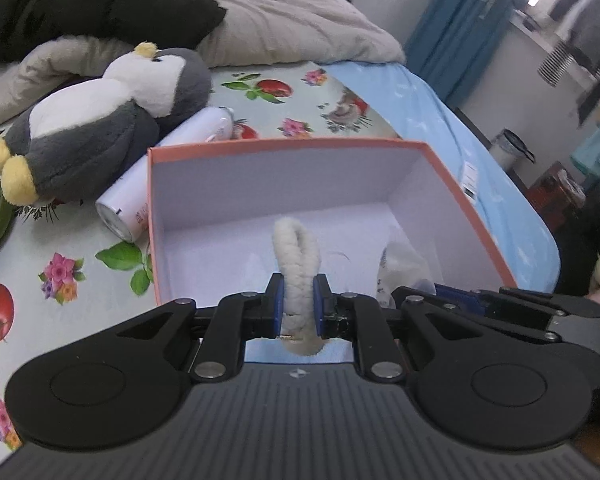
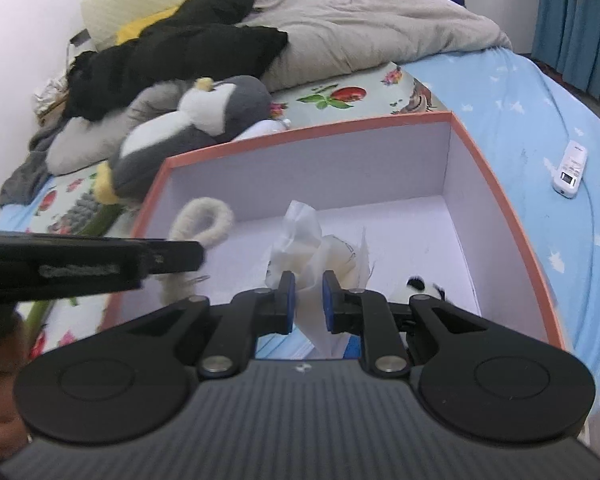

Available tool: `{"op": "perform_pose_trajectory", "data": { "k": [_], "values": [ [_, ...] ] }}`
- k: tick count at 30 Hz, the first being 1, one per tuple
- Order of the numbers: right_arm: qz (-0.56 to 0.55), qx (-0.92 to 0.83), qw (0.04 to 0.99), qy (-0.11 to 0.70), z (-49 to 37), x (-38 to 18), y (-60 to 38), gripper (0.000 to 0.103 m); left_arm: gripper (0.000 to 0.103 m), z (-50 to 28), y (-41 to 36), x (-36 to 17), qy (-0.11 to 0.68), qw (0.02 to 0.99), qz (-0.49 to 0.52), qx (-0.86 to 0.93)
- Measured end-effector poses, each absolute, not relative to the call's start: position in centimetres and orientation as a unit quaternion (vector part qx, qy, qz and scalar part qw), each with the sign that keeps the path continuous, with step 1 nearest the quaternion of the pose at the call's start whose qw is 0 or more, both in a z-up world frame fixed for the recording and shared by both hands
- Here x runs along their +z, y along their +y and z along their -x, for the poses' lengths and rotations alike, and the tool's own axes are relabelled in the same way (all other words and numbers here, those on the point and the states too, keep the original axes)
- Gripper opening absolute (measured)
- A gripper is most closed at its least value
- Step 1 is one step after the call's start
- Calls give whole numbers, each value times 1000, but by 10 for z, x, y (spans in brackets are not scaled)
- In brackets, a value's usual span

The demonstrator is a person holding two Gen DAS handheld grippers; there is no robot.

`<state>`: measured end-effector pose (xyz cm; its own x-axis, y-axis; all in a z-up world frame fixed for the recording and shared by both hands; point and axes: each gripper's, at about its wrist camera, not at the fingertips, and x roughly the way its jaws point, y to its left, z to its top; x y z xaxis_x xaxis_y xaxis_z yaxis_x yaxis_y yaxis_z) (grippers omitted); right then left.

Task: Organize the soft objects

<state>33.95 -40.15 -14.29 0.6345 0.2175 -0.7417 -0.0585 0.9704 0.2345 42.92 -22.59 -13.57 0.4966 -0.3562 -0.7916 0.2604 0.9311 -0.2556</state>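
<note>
An open box with an orange rim [image 1: 284, 145] and white inside stands on the bed. My left gripper [image 1: 299, 304] hangs over its near edge, shut on a cream fluffy loop [image 1: 296, 256] that sticks up between the blue pads. In the right wrist view that loop [image 2: 204, 216] and the left gripper [image 2: 196, 256] show at the left, above the box [image 2: 308, 130]. My right gripper [image 2: 308, 300] is shut on a crumpled white cloth [image 2: 300, 240] above the box floor. A small panda plush [image 2: 424, 286] lies in the box's near right corner. A grey and white penguin plush [image 1: 100, 128] lies left of the box.
A white spray can [image 1: 140, 184] lies between the penguin and the box. Black clothing [image 1: 80, 8] and a grey blanket [image 1: 280, 12] are piled at the back of the bed. A white handheld device [image 2: 570, 170] lies on the blue sheet at the right, near the bed's edge.
</note>
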Motion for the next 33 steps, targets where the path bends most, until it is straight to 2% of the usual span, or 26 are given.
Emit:
{"op": "perform_pose_trajectory", "data": {
  "k": [2, 3, 4, 5, 6, 7, 17, 33],
  "values": [
    [-91, 68, 895, 431, -355, -153, -404, 21, 18, -439, -226, -139, 469, 864, 51, -173],
    [-94, 66, 894, 434, -359, -157, -405, 23, 23, -442, -225, -140, 471, 864, 51, -170],
    [-98, 65, 892, 437, -364, -160, -406, 31, 28, -444, -224, -142, 476, 861, 51, -169],
    [-101, 61, 890, 441, -367, -162, -407, 38, 38, -445, -223, -142, 479, 859, 52, -174],
    [-102, 58, 889, 443, -369, -164, -408, 49, 48, -444, -222, -142, 479, 858, 53, -179],
    [-102, 54, 889, 443, -369, -164, -408, 51, 49, -443, -221, -140, 476, 860, 52, -179],
    [-114, 51, 901, 416, -338, -132, -406, 50, 49, -404, -204, -99, 442, 878, 42, -181],
    [-114, 35, 933, 339, -229, -41, -382, 50, 49, -278, -167, -12, 375, 901, 44, -215]
  ]
}}
